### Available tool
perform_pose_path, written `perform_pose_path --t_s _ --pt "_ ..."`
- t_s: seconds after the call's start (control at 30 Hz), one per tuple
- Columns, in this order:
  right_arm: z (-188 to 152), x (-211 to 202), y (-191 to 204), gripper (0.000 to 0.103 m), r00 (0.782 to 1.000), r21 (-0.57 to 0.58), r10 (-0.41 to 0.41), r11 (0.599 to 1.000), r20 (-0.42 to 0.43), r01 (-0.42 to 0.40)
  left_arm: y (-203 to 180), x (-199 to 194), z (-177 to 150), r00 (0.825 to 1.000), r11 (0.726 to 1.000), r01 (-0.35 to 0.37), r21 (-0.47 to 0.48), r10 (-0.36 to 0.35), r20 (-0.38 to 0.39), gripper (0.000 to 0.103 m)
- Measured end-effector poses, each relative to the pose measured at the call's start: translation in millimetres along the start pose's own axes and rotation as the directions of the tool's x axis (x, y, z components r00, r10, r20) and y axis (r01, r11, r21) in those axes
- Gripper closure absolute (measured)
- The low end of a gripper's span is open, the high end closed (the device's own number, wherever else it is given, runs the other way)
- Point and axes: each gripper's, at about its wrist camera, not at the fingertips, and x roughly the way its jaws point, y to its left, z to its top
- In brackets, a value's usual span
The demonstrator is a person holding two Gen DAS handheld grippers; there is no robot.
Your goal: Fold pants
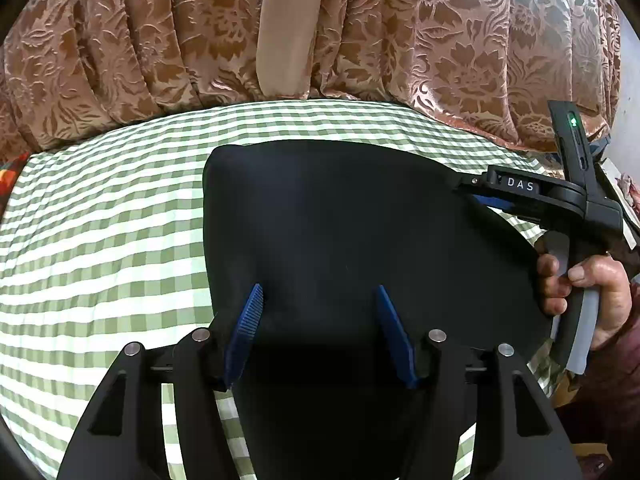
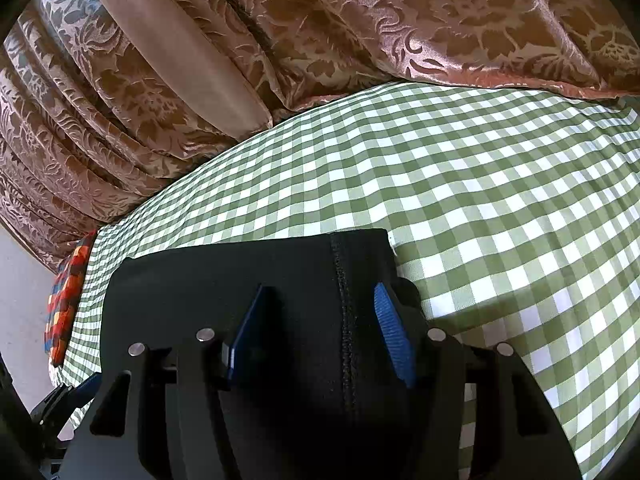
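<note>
Black pants (image 1: 344,224) lie folded flat on a green-and-white checked sheet (image 1: 104,216). My left gripper (image 1: 318,300) hovers open over the near edge of the pants, blue fingers (image 1: 248,320) spread apart. In the left wrist view my right gripper (image 1: 466,186) reaches in from the right, its tip at the pants' far right corner. In the right wrist view the right gripper (image 2: 320,300) is open, blue fingers (image 2: 390,328) either side of a stitched seam (image 2: 346,320) of the pants (image 2: 224,280), with nothing pinched.
A brown floral curtain (image 1: 160,40) hangs behind the bed, also in the right wrist view (image 2: 360,20). A person's hand (image 1: 588,292) holds the right gripper's handle. A red patterned cloth (image 2: 66,300) lies at the bed's left edge. The checked sheet (image 2: 500,200) extends to the right.
</note>
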Motion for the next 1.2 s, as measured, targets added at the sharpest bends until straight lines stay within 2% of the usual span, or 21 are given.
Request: perform_pose_path --t_s 0.17,0.27,0.43,0.47,0.5,0.53,0.6,0.67,0.77,0.9,1.2 --pt "2 -4 2 0.047 1.000 0.014 -0.004 1.000 -0.006 0.004 1 -3 -3 1.000 1.000 -0.003 -0.013 0.003 0.006 0.044" --pt "1 -16 3 0.046 1.000 0.018 -0.014 1.000 -0.002 0.014 4 -8 -6 1.000 0.999 0.001 -0.033 -0.001 0.010 0.039" --pt "-10 -37 -3 0.045 1.000 0.026 -0.012 1.000 -0.022 0.013 13 -14 -9 1.000 0.999 -0.007 -0.051 0.008 0.013 0.038" --pt "-13 -39 -3 0.051 0.999 0.026 -0.010 1.000 -0.032 0.011 16 -15 -10 1.000 0.998 -0.010 -0.057 0.010 0.012 0.036" --pt "-17 -41 -3 0.062 0.999 0.018 -0.012 1.000 -0.040 0.013 19 -17 -12 1.000 0.998 -0.015 -0.065 0.016 0.013 0.035" --pt "-26 -43 -2 0.077 0.998 -0.019 -0.038 0.999 -0.048 0.037 21 -18 -13 1.000 0.997 -0.018 -0.068 0.019 0.014 0.035" --pt "-30 -49 -6 0.084 0.999 -0.008 -0.026 1.000 -0.041 0.026 25 -21 -16 0.999 0.997 -0.030 -0.077 0.031 0.018 0.035" --pt "-32 -56 -6 0.098 0.999 -0.016 -0.027 1.000 -0.031 0.026 29 -24 -19 0.999 0.995 -0.043 -0.085 0.045 0.019 0.035" --pt "-35 -63 -11 0.100 0.999 0.004 -0.050 0.999 -0.005 0.050 32 -27 -24 0.998 0.995 -0.063 -0.083 0.065 0.018 0.035" --pt "-46 -48 -16 0.100 0.996 -0.010 -0.079 0.997 -0.032 0.079 38 -29 -34 0.997 0.992 -0.071 -0.105 0.073 0.017 0.031" --pt "-46 -46 -20 0.098 0.997 0.011 -0.070 0.997 -0.029 0.070 45 -35 -42 0.998 0.988 -0.049 -0.145 0.053 0.025 0.031"
